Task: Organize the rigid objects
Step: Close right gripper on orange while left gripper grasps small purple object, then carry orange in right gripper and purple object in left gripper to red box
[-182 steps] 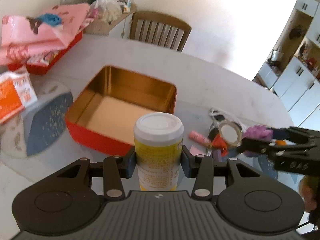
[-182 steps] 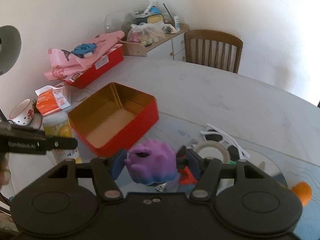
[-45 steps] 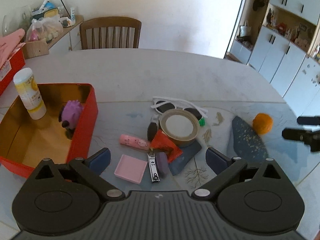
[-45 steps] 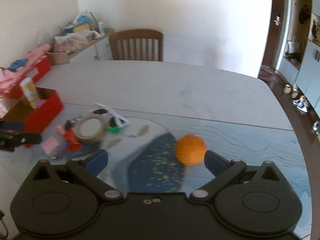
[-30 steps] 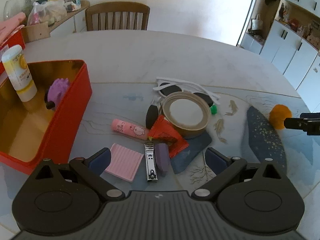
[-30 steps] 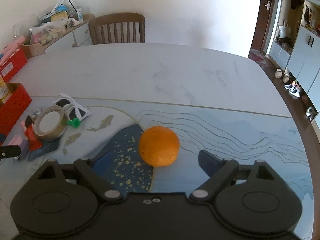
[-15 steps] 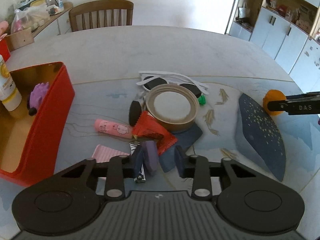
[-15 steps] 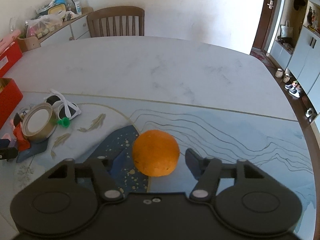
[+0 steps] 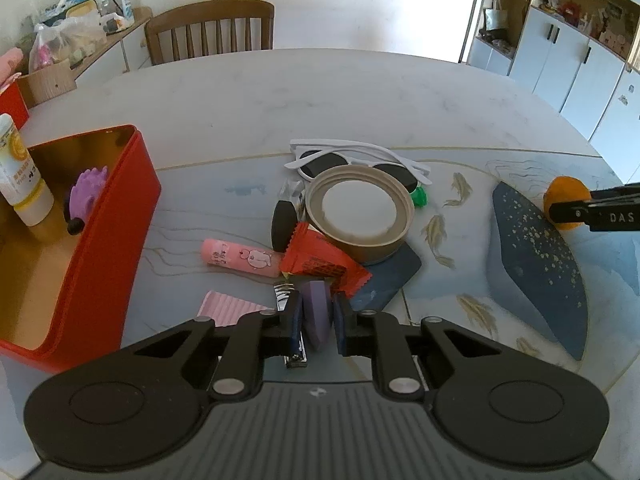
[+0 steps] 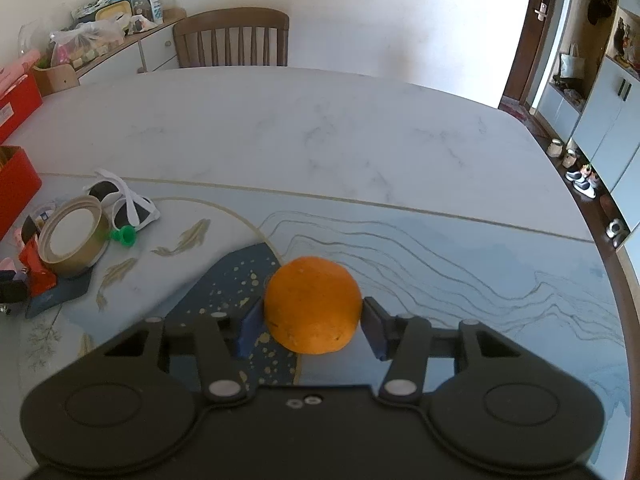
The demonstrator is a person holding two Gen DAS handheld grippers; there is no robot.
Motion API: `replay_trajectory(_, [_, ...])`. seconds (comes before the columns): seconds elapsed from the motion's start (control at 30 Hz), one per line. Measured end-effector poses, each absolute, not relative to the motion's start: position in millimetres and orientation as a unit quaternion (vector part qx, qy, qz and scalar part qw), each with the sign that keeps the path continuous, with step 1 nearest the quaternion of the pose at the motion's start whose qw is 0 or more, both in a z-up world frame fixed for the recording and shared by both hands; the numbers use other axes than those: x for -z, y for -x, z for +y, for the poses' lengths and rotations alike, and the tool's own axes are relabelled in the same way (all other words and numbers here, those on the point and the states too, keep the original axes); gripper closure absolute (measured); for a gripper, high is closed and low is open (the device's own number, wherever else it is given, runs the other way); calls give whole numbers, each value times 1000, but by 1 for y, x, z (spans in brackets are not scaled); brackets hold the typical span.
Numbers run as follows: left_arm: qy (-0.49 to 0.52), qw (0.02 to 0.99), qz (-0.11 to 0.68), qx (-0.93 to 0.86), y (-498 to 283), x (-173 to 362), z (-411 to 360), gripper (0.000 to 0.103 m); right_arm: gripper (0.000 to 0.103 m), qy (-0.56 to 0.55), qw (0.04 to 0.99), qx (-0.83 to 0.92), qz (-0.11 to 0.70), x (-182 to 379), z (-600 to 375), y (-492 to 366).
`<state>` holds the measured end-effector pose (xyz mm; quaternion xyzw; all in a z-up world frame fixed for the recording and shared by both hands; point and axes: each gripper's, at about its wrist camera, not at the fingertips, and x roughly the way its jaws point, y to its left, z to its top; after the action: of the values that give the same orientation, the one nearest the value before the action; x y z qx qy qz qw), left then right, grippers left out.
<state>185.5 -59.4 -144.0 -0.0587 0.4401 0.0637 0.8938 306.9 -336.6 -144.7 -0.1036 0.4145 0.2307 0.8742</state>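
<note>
My left gripper (image 9: 317, 322) is shut on a small purple block (image 9: 316, 310) at the near edge of a pile on the table. The pile holds a tape roll (image 9: 360, 216), white sunglasses (image 9: 352, 152), a red packet (image 9: 320, 264), a pink tube (image 9: 240, 258), a pink pad (image 9: 228, 306) and a nail clipper partly under my fingers. My right gripper (image 10: 312, 324) is shut on an orange (image 10: 314, 304) resting on the table. The red tin (image 9: 116, 240) at left holds a yellow bottle (image 9: 20, 184) and a purple toy (image 9: 86, 192).
The table edge (image 10: 600, 240) curves close on the right. A wooden chair (image 9: 212, 30) stands behind the table. A cluttered sideboard (image 10: 100, 44) lies at the back left. White cupboards (image 9: 580, 52) stand at the right. A green cap (image 9: 419, 197) lies by the tape roll.
Both grippers have closed: the left on the purple block, the right on the orange. Six seconds ago they held the yellow bottle and purple toy, which stand in the tin now.
</note>
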Motion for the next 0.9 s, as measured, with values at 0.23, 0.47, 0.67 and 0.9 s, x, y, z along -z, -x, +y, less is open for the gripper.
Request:
replay_trajectory(0.23, [70,895,437,-57,-182,142,-55,87,51,88,875,-242,409,126,-337,-289])
replay_trajectory(0.47, [84,900,424,-46,-169,126,-50,87,51,81,867,-278,406,94,-322,-262])
replay_trajectory(0.67, [92,907,408,-39,-158,105,-42,87,51,83,859,-315,394,71,-296,-241])
replay_trajectory(0.9, [100,914,389,-55,-142,79,-17,87,51,88,850,-359,376,47,-258,-223])
